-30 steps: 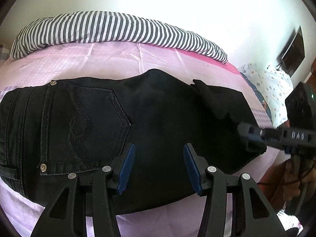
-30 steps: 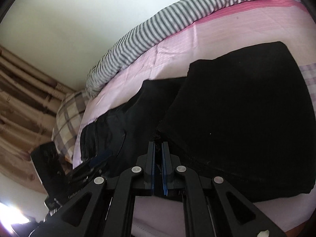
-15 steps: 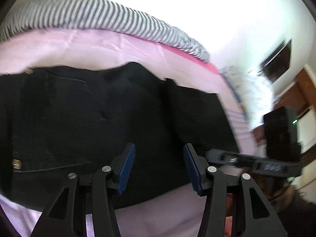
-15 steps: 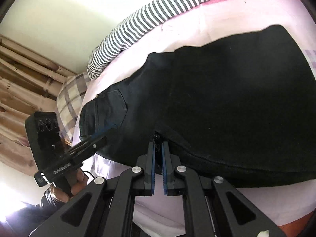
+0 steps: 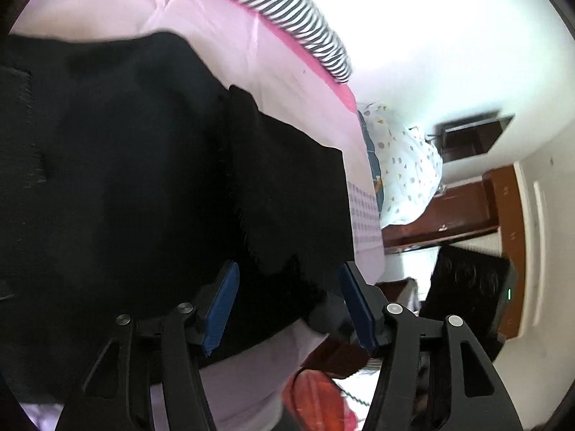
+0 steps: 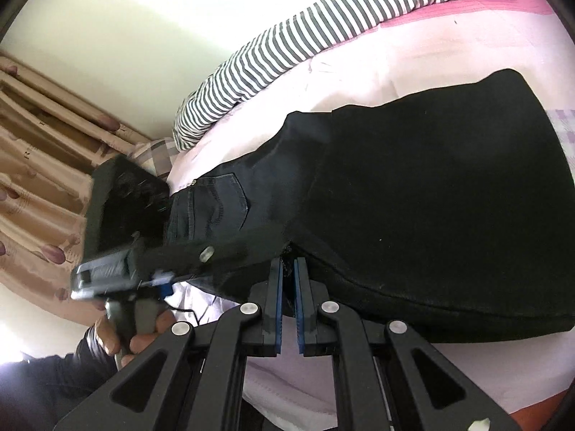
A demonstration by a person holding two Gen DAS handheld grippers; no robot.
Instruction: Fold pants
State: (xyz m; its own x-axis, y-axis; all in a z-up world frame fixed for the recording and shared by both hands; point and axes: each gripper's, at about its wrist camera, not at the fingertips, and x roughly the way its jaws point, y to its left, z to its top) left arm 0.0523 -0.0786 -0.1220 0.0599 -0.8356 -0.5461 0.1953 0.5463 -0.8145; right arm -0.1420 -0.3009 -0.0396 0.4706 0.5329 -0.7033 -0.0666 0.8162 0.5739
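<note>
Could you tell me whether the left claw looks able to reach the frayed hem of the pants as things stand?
Probably yes: the left claw is open right over the hem of the pants, with nothing between them.

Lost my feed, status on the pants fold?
Right gripper shut on pants hem. Left gripper open, jaws just widening over the fabric. Nothing in the way.

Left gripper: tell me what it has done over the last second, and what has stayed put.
The left gripper has swung rightward along the pants, from the back pocket toward the folded leg ends, next to the right gripper. Its jaws have just been opening, and no cloth is pinched between them. The right gripper stays shut on the pants' near edge; the pants still lie folded on the bed.
</note>
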